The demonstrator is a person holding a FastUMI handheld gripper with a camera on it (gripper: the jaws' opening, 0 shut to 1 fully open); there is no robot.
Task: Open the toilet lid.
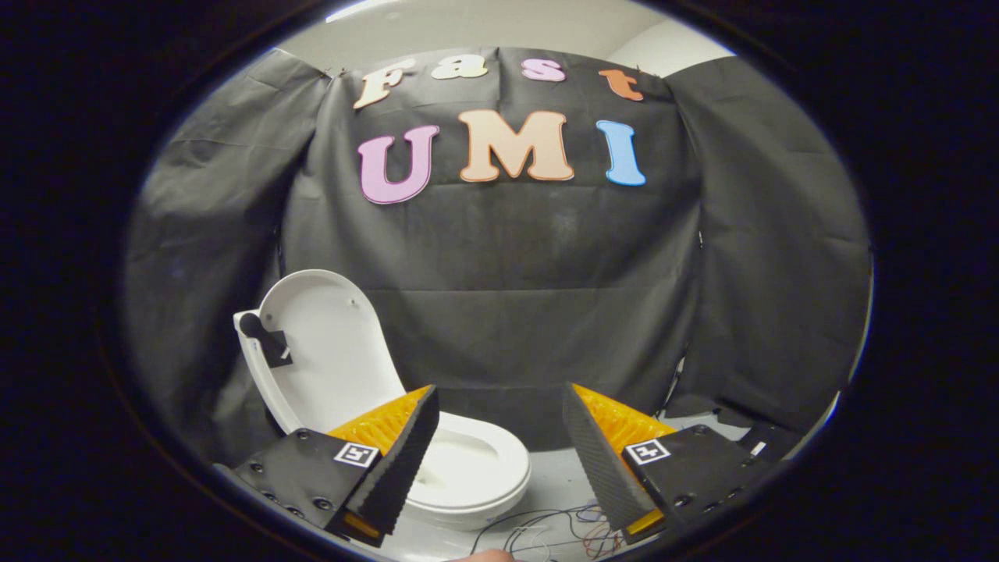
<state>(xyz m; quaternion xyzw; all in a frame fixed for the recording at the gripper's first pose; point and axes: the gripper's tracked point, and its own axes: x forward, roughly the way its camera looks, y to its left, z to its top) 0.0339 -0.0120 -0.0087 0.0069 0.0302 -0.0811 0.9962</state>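
We see the toilet lid [332, 343] already standing upright behind the toilet bowl [476, 468], so we judge the opening done. Our claw [499, 460] hangs released and empty, just short of the bowl, wires [546, 531] on the floor beneath; next we simply withdraw.

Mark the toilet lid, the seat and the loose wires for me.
toilet lid [332, 351]: gripper view, inner face of the raised lid.
seat [499, 460]: gripper view, right rim, between the open jaws.
wires [546, 527]: gripper view, tangle on the floor ahead of the toilet.
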